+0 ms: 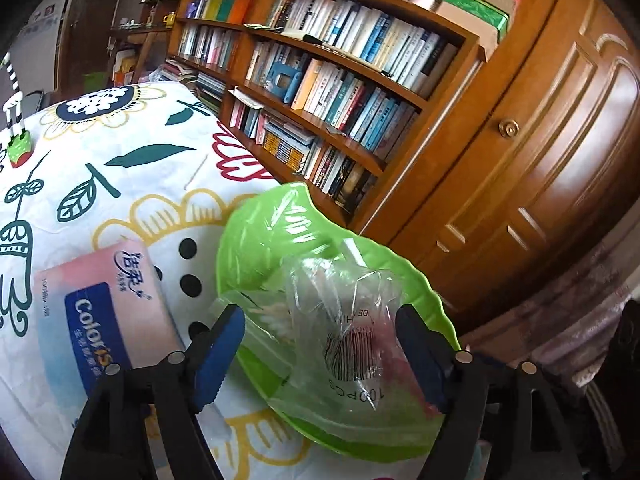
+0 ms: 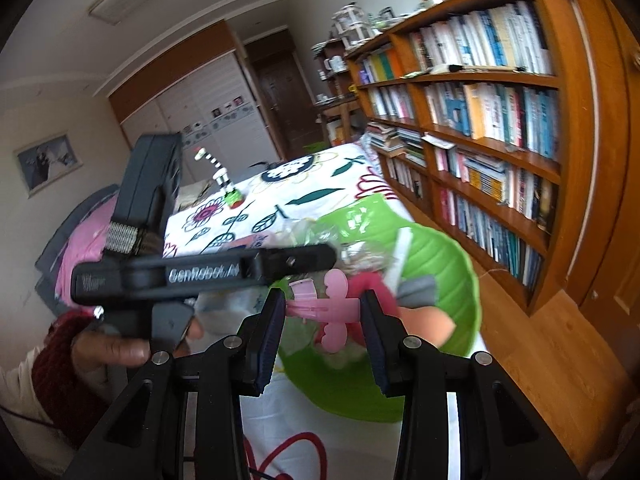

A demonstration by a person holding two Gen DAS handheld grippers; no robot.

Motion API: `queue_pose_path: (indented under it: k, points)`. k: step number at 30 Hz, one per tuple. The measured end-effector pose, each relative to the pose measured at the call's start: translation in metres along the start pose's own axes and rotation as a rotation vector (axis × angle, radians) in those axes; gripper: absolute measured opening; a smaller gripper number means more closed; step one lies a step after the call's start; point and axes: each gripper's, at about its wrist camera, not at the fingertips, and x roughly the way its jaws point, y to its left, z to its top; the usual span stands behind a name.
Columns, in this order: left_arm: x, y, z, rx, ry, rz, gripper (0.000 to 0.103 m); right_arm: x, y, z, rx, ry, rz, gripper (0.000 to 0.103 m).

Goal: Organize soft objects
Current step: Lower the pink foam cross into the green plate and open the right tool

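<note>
Cellophane is what we are dealing with first: one clear plastic bag of cotton swabs (image 1: 340,320) is lying in the green leaf-shaped bowl (image 1: 248,240), crinkled, printed with a barcode. We are judging it very light, slippery and quick to crumple, so a pinch on the bunched film near its middle looks safer than one at a loose corner. Our left gripper (image 1: 320,344) is hovering with its blue pads wide apart on either side of the bag, gripping nothing that we can see.

Over on the right wrist view, one flat pink plastic piece (image 2: 334,312), shaped rather like a little figure, is sitting between the pads of the right gripper (image 2: 325,336). Whether the pads are actually clamping it or merely framing it, we cannot tell; the fingers look fairly far apart. It is looking thin, stiff and light, best taken across its narrow waist. Behind it in the bowl we are seeing something red, something grey and crinkled wrap, too blurred to count.

Moving outward, one pink-and-blue tissue pack (image 1: 100,312) is resting just beside the bowl on the floral tablecloth (image 1: 132,160); soft and squashy, we reckon. One striped toy (image 1: 16,136) is standing at the far edge, and one long bookcase (image 1: 340,80) is running alongside.
</note>
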Motion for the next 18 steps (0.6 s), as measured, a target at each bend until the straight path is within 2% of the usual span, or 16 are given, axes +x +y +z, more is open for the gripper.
queue_pose_path:
  k: [6,10,18]
  points:
    - [-0.014,0.008,0.008,-0.028,-0.053,0.024,0.091,0.007,0.018,0.003,-0.068,-0.006,0.015,0.040]
    - [-0.018,0.010,0.012,-0.032,-0.061,0.022,0.092,0.015,0.026,0.007,-0.091,-0.003,0.017,0.040]
    - [-0.028,0.012,0.010,-0.029,-0.075,0.037,0.093,0.049,0.020,0.015,-0.094,0.056,-0.052,0.040]
